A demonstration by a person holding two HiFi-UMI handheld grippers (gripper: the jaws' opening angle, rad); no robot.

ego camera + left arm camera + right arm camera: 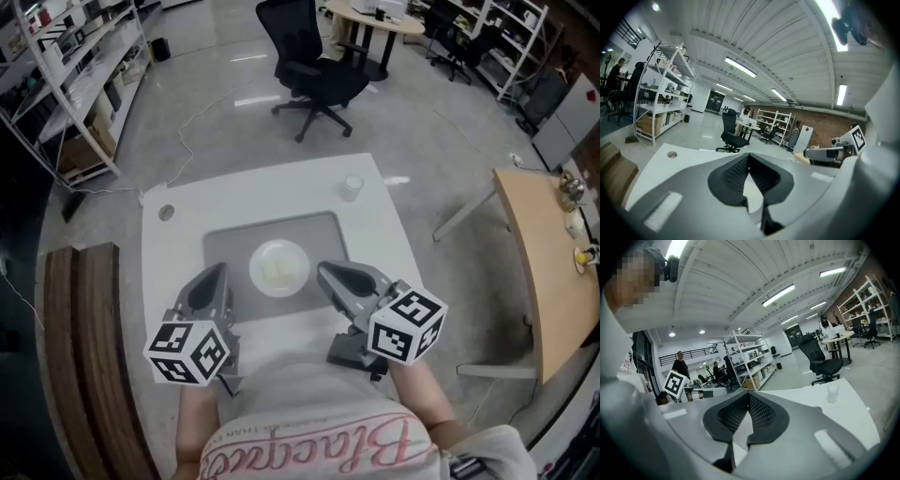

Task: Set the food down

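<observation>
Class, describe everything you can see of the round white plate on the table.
The round white plate, smooth-looking, perhaps ceramic, lies flat at the middle of the grey rectangular mat on the white table. In its centre rest pale yellowish food pieces. Nothing else touches it.

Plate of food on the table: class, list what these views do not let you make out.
- Food on the plate: head view, too small and pale to identify.
- Cup contents: too small in both views showing it.
- Table ahead, gripper views: largely covered by the left gripper and right gripper themselves.
</observation>
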